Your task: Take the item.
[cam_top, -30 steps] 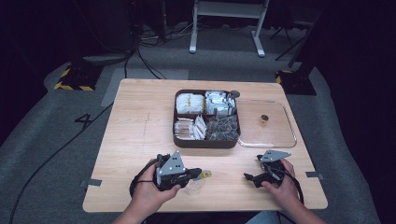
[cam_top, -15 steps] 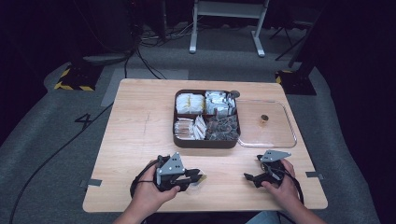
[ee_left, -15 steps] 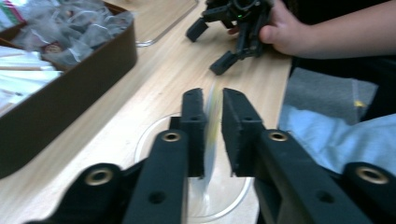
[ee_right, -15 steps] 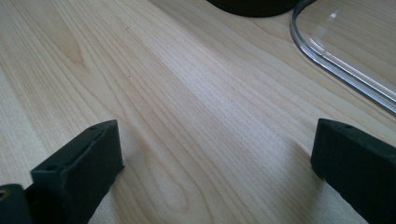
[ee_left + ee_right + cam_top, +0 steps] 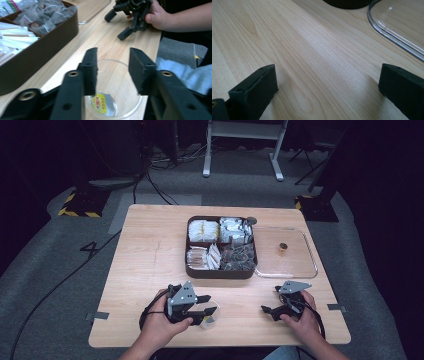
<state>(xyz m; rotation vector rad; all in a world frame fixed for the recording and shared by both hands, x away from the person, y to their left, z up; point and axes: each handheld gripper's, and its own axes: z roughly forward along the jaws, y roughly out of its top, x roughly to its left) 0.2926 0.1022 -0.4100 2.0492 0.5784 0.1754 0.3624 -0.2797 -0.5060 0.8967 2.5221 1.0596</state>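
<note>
A clear plastic cup (image 5: 126, 98) stands on the table near the front edge, with a tea bag (image 5: 102, 103) bearing a yellow label lying in its bottom. My left gripper (image 5: 112, 71) hovers just over the cup's rim, open, with nothing between its jaws. In the high view the cup (image 5: 210, 320) sits under the left gripper (image 5: 210, 304). My right gripper (image 5: 270, 311) rests low over bare wood at the front right, its jaws pointing left. It is wide open (image 5: 327, 85) and holds nothing. The left gripper view also catches this right gripper (image 5: 117, 24) farther off.
A brown divided box (image 5: 220, 274) of tea bags and packets sits mid-table, its wall (image 5: 37, 57) close to the left gripper. A clear lid (image 5: 295, 262) with a small brown knob (image 5: 283, 247) lies right of it; the lid's rim (image 5: 392, 35) lies ahead of the right gripper.
A yellowish tea bag that showed at the left jaws' tips a second ago now lies in the cup. The right gripper has stayed put.
</note>
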